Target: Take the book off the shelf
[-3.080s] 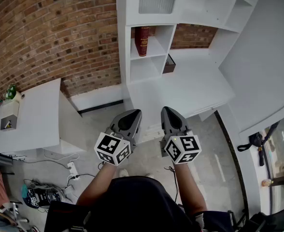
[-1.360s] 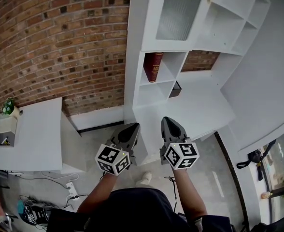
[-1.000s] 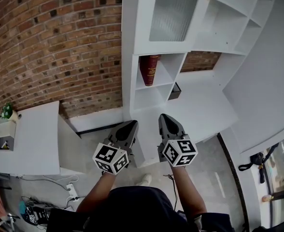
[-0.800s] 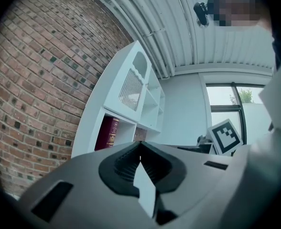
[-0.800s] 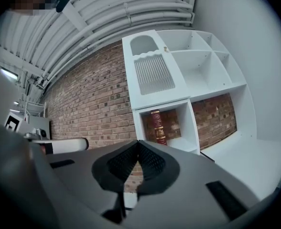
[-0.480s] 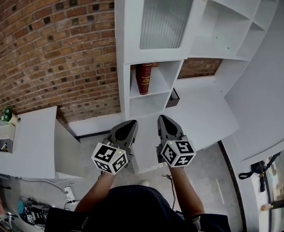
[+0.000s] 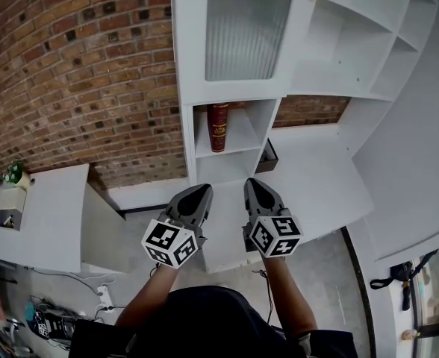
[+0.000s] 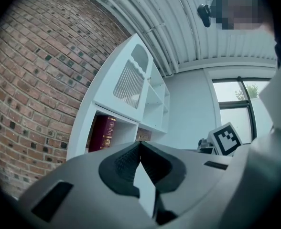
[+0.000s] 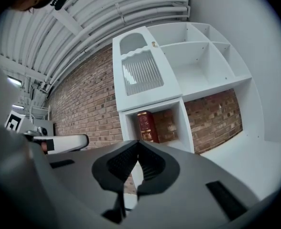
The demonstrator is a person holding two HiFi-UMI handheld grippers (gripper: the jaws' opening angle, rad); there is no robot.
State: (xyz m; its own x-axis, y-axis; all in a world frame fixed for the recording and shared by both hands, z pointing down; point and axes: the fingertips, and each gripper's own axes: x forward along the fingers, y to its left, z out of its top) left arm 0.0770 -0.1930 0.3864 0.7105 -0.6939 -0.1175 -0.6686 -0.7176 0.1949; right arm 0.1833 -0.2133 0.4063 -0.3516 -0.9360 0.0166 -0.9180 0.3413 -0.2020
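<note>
A dark red book (image 7: 218, 127) with gold print stands upright in an open cubby of the white shelf unit (image 7: 197, 80), below a ribbed glass door (image 7: 243, 32). The same book (image 8: 102, 133) shows in the left gripper view, and the book (image 9: 145, 127) shows in the right gripper view. My left gripper (image 7: 199, 193) and right gripper (image 7: 251, 185) are held side by side in front of the shelf, a good way short of the book. Both are shut with nothing between their jaws.
A brick wall (image 7: 78, 73) runs behind and left of the shelf. A white desk (image 7: 320, 177) joins the shelf on the right, with a small dark box (image 7: 269, 155) by its base. A low white cabinet (image 7: 40, 215) stands at the left, cables on the floor (image 7: 48, 323).
Both grippers have moved forward toward the shelf unit, still side by side and shut. The shelf and book now appear closer and larger in the head view.
</note>
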